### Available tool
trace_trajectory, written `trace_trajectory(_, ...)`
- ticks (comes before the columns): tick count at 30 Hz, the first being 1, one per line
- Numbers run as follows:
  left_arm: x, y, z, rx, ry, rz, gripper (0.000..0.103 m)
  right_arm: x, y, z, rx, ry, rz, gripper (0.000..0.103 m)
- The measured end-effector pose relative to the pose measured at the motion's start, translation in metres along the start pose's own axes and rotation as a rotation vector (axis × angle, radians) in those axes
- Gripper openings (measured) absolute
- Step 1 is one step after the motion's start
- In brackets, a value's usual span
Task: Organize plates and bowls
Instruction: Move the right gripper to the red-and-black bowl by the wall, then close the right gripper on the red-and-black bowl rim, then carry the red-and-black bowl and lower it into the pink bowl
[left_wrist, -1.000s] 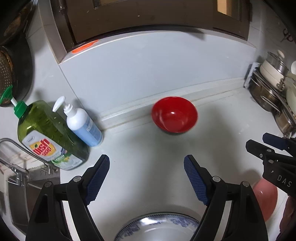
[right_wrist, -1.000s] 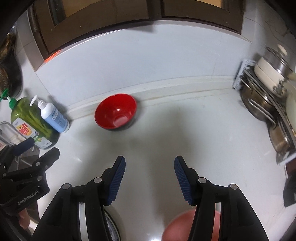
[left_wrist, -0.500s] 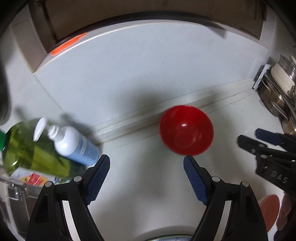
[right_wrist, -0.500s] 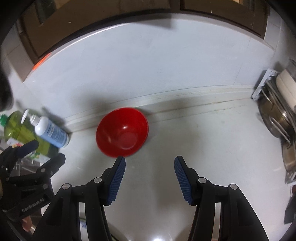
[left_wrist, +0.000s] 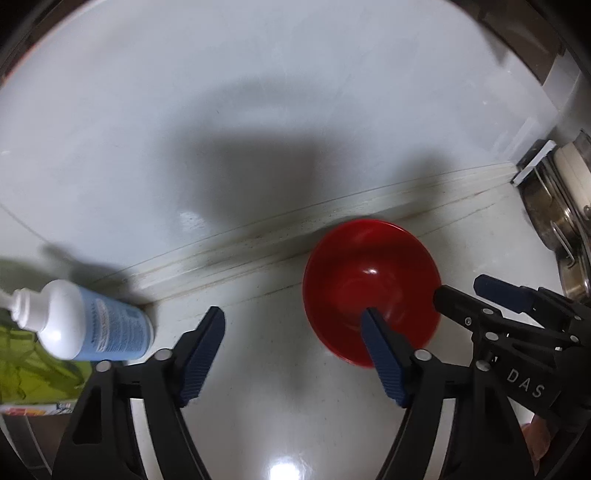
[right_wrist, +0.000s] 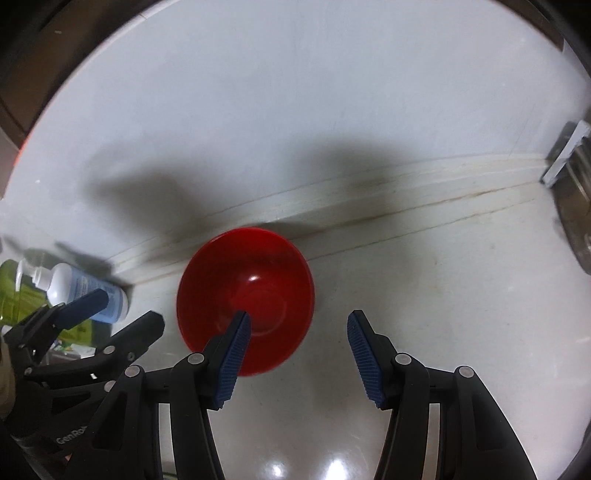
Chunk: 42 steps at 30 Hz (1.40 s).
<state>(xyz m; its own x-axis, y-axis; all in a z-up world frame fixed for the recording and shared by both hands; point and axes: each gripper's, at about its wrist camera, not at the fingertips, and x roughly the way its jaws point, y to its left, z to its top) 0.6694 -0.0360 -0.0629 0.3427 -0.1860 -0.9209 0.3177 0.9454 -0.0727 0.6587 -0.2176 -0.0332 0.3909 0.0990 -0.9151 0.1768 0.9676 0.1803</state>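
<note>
A red bowl (left_wrist: 369, 280) stands upright on the white counter near the back wall; it also shows in the right wrist view (right_wrist: 251, 284). My left gripper (left_wrist: 295, 314) is open and empty, its right finger over the bowl's near rim. My right gripper (right_wrist: 297, 317) is open and empty, its left finger over the bowl's near side. In the left wrist view the right gripper (left_wrist: 476, 291) reaches in beside the bowl's right edge. In the right wrist view the left gripper (right_wrist: 122, 310) sits left of the bowl.
A white and blue pump bottle (left_wrist: 88, 328) and a green dish soap bottle (left_wrist: 26, 365) stand at the left. Steel pots on a rack (left_wrist: 565, 221) stand at the right. The back wall rises just behind the bowl.
Both grippers have moved forward and down toward the red bowl, which now sits much closer and larger. The blue-patterned plate and pink dish have left the views.
</note>
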Motion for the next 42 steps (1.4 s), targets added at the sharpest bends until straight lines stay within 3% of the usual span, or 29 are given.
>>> trace_trajectory(2,0.008,0.000,0.003,-0.005,0.011,0.000,0.070,0.008,-0.002,0.003,0.012,0.012,-0.006,0.054)
trace_trajectory(7,0.023,0.001,0.008,-0.001,0.023,0.015,0.065,0.026,-0.005,0.006,0.027,0.052,-0.020,0.040)
trace_trajectory(16,0.048,-0.004,0.012,-0.009,0.076,-0.005,0.040,0.041,-0.007,0.006,0.029,0.071,-0.039,0.030)
trace_trajectory(19,0.054,-0.004,0.012,-0.018,0.095,-0.014,0.026,0.044,-0.006,0.005,0.030,0.079,-0.037,0.026)
trace_trajectory(21,0.057,-0.003,0.010,-0.041,0.116,-0.045,0.020,0.046,-0.006,0.004,0.030,0.088,-0.032,0.017)
trace_trajectory(24,0.061,-0.001,0.010,-0.081,0.139,-0.102,0.015,0.049,-0.007,0.003,0.043,0.096,-0.021,0.015)
trace_trajectory(29,0.059,-0.001,0.010,-0.089,0.126,-0.094,0.009,0.052,-0.006,0.002,0.045,0.103,-0.015,0.014)
trace_trajectory(42,0.041,0.006,-0.007,-0.087,0.094,-0.075,0.009,0.046,0.000,-0.004,0.008,0.079,-0.035,0.010)
